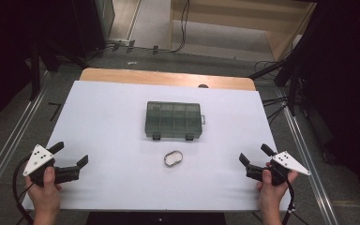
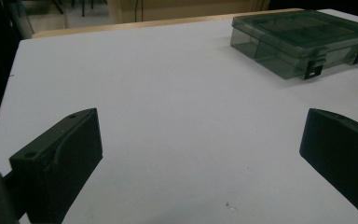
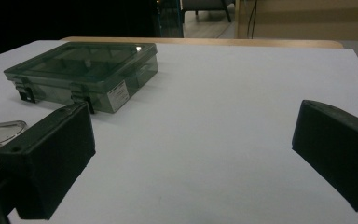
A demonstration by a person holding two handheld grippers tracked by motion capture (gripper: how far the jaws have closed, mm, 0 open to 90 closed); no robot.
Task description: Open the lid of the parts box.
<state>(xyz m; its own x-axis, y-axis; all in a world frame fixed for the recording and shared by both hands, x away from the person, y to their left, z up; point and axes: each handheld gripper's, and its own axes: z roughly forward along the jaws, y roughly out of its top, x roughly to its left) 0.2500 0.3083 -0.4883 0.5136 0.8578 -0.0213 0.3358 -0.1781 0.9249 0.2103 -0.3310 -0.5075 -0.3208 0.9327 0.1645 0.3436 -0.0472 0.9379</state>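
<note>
Both grippers, left (image 1: 72, 157) and right (image 1: 253, 154), rest with jaws wide and empty; the box (image 1: 173, 120) and oval ring (image 1: 173, 158) lie between them on the table (image 1: 108, 122)

A white-topped table (image 1: 108, 136) with a wooden far edge carried a closed grey-green compartment box (image 1: 173, 120) at its middle and a small oval ring (image 1: 173, 158) just in front.

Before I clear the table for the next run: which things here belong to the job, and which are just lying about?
Belongs to the job:
- green compartment box, lid shut, mid-table
- small oval ring, just in front of the box
- left tongs and right tongs, both open, holding nothing

Just lying about:
- cables on the floor beyond the table
</note>
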